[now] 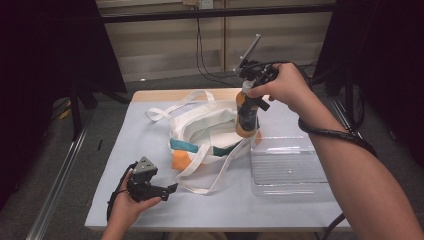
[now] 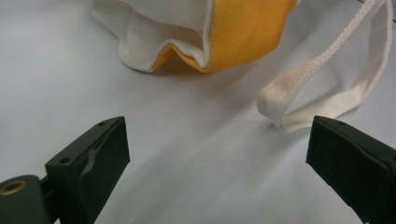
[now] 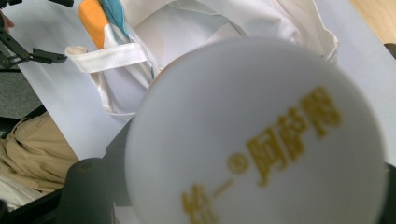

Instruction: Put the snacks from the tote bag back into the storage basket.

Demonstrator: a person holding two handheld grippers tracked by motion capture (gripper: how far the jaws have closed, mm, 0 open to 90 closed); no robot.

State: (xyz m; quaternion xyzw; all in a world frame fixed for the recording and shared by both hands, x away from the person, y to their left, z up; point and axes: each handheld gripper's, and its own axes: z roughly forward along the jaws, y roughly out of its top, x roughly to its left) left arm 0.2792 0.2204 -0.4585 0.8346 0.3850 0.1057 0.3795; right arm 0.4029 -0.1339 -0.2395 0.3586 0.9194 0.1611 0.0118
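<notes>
Desk (image 1: 150, 200) covered with a pale sheet; bare wood strip along the far edge.

Tote bag (image 1: 207, 132), white cloth with orange and teal panels, lies open-mouthed near the middle of the desk, toward the far edge. One handle loops toward the far-left corner, another trails toward the near edge. Clear plastic tray (image 1: 290, 165) sits just right of the bag, by the desk's right edge.

Right gripper (image 1: 248, 102) raised over the bag's right rim, pointing down. Its jaws pinch a bottle (image 1: 246, 116) at the neck, just under the cap; bottle hangs upright, orange liquid with a dark label band, its base just above or at the bag's mouth near the tray's far-left corner. Cannot tell whether the base touches the cloth. In the right gripper view the bottle's white cap (image 3: 254, 135), printed with yellow characters, sits between the jaws, the open bag below it.

Left gripper (image 1: 170, 190) held low near the near-left part of the desk, pointing right toward the bag. In the left gripper view its jaws stand spread wide with nothing between them but bare sheet; the bag's orange corner (image 2: 243, 32) and a handle loop (image 2: 322, 88) lie just ahead, handle end close to the right-hand jaw, not gripped.
</notes>
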